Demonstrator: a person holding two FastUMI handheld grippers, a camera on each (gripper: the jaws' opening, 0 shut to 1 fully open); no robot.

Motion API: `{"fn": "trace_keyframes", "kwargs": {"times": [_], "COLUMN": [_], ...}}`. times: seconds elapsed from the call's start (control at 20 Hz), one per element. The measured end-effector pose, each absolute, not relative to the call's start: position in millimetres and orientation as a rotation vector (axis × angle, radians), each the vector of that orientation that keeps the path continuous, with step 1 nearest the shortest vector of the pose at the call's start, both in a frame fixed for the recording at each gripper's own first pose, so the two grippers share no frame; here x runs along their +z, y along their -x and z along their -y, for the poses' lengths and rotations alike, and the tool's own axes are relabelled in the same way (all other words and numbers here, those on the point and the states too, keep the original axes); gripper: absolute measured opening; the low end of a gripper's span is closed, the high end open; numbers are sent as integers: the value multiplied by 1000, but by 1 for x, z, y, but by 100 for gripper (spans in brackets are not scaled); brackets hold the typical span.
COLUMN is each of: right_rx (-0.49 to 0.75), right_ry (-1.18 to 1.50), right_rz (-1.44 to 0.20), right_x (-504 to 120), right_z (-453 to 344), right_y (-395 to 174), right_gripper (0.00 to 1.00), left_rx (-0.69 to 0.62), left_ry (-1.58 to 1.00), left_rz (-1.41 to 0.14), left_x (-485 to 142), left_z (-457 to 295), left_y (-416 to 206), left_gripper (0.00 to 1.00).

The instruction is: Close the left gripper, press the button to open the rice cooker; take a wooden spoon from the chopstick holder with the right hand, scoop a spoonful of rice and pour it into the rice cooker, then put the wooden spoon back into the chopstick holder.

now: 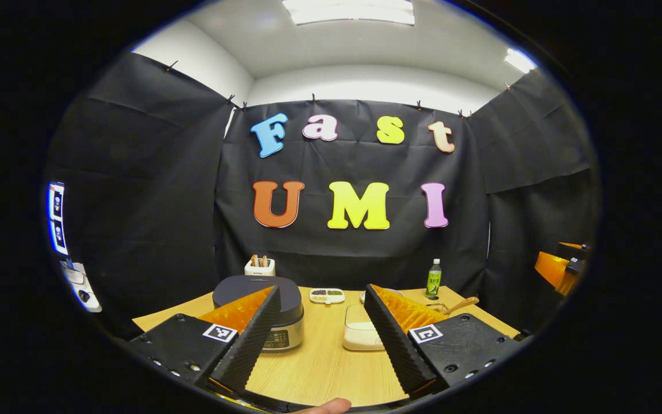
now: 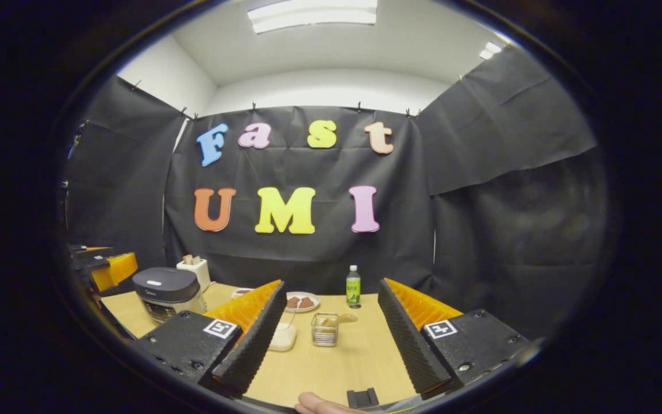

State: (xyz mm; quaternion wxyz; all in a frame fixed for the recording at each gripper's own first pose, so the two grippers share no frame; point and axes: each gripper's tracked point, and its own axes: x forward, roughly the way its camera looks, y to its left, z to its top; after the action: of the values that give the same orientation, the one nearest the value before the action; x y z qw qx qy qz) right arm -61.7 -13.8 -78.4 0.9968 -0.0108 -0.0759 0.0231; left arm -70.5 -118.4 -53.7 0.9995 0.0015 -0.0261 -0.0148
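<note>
- Left gripper view: the left hand-held gripper [image 1: 322, 322] is hovering released, its two ribbed black fingers spread wide above a pale wooden surface [image 1: 319, 368].
- The rice cooker [image 1: 262, 310], dark lid down, is sitting partly behind the left finger, near the surface's left edge.
- A white chopstick holder [image 1: 260, 266] with wooden handles sticking up is standing just behind the cooker, by the back edge.
- A white container of rice [image 1: 360, 335] is resting beside the right finger; bare wood is lying open between the fingers.
- A green bottle [image 1: 434, 278] and a divided dish [image 1: 327, 295] are standing farther back.
- Right gripper view: the right hand-held gripper [image 2: 331, 325] is also hanging released, fingers wide apart, holding nothing.
- The rice cooker [image 2: 167, 292] is sitting far left, close to the surface's [image 2: 331, 374] left edge, with the chopstick holder [image 2: 194, 270] just behind it.
- A clear glass container [image 2: 324, 329] is standing between the fingers, a plate [image 2: 301, 302] and green bottle [image 2: 353, 286] behind it.
- The other hand-held gripper [image 2: 107, 267] is showing at the far left.
</note>
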Motion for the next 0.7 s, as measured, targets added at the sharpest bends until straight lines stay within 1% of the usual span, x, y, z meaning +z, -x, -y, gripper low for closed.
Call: {"fn": "trace_keyframes", "kwargs": {"times": [0.2,0.4,0.6,0.7], "right_rx": [45,-15,17,30], "right_ry": [32,30,13,10], "right_rz": [172,209,178,164], "right_x": [-70,-64,-73,-76], "right_z": [11,26,23,23], "right_y": [69,70,66,64], "right_gripper": [100,100,100,100], "left_rx": [-38,-53,-40,-64], "left_ry": [-14,-13,-76,-67], "left_rz": [64,65,104,98], "left_x": [-47,-43,-30,-32], "left_z": [116,122,127,137], "left_y": [75,82,91,93], "left_gripper": [93,93,93,94]}}
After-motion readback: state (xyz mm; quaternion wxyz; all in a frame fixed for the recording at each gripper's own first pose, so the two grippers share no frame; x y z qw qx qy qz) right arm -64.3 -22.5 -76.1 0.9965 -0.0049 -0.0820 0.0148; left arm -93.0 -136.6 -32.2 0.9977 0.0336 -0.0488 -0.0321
